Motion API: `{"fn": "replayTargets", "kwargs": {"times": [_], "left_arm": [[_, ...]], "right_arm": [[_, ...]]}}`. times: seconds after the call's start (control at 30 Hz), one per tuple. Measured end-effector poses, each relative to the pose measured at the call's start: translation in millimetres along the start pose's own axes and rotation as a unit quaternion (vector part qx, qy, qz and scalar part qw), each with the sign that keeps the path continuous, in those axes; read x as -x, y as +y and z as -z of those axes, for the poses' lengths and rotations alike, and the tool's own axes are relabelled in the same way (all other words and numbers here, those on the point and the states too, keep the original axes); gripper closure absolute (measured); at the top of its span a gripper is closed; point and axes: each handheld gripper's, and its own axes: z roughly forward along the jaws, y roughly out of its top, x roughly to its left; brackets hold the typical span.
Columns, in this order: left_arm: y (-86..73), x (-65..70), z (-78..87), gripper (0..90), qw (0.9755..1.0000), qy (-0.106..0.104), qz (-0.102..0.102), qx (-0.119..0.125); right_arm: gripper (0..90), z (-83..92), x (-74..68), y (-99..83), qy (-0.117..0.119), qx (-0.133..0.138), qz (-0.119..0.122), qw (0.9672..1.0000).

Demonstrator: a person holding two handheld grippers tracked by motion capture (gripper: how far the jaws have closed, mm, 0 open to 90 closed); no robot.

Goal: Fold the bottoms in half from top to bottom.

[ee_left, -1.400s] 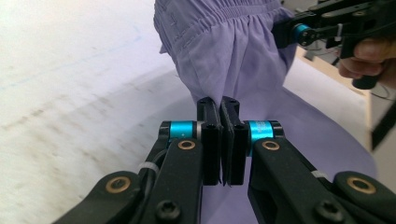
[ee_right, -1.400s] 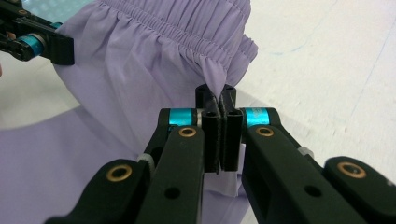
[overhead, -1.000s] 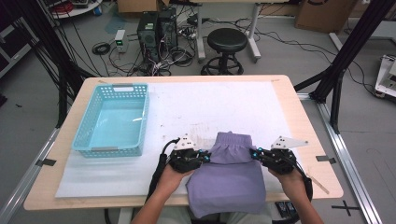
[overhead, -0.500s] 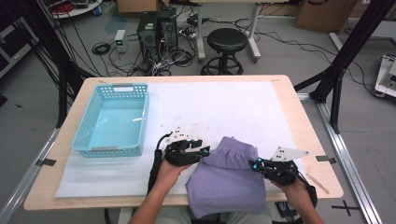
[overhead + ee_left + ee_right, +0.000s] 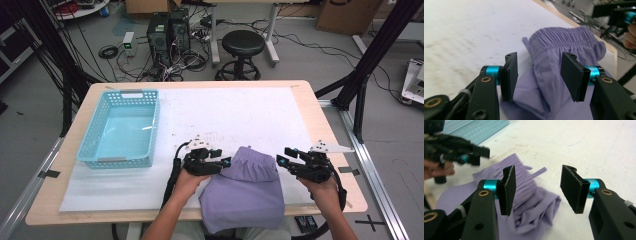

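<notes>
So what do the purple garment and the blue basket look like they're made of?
Purple garment: soft woven or knit fabric, matte, probably cotton or a blend; it creases and has a gathered, ribbed waistband.
Blue basket: rigid moulded plastic, slightly glossy, with perforated lattice walls and a smooth floor that reflects light.

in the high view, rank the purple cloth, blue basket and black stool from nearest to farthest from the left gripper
From the left gripper:
1. purple cloth, right beside its jaws, at the near table edge.
2. blue basket, on the table's left side.
3. black stool, on the floor beyond the table.
</notes>
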Motion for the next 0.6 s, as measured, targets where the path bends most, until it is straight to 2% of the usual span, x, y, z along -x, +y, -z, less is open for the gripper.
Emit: {"fn": "replayTargets", "kwargs": {"times": [0.1, 0.13, 0.23, 0.3, 0.43, 0.5, 0.53, 0.6], "left_arm": [[3.0, 3.1, -14.3, 46.1, 0.9996, -0.019, 0.007, -0.022], [2.9, 4.3, -16.6, 49.2, 0.9992, -0.027, 0.006, -0.029], [0.4, 10.1, -20.8, 73.8, 0.9982, -0.029, -0.014, -0.050], [0.6, 12.9, -18.1, 81.1, 0.9983, -0.032, -0.022, -0.043], [2.3, 19.6, -6.1, 82.2, 0.9977, -0.048, -0.043, -0.024], [0.7, 21.1, -1.0, 82.1, 0.9971, -0.053, -0.051, -0.023], [-0.4, 21.6, 0.5, 82.1, 0.9970, -0.054, -0.051, -0.024], [-4.8, 21.2, 5.0, 81.7, 0.9963, -0.058, -0.056, -0.030]], "right_arm": [[46.8, -5.9, 1.3, 1.4, -0.003, -0.004, -0.001, 1.0000], [46.8, -7.6, 1.1, 1.5, -0.004, -0.007, 0.000, 1.0000], [46.9, -10.8, 0.4, 1.0, -0.004, -0.015, 0.006, 0.9999], [47.0, -12.4, 0.8, 1.0, -0.003, -0.021, 0.004, 0.9998], [46.0, -16.2, 1.1, 2.6, 0.002, -0.024, -0.006, 0.9997], [43.4, -21.8, -1.0, 3.1, 0.036, -0.032, -0.012, 0.9987], [42.4, -28.0, -3.9, 2.9, 0.061, -0.049, -0.008, 0.9969], [40.9, -38.9, -9.7, 0.8, 0.071, -0.082, 0.011, 0.9940]]}}
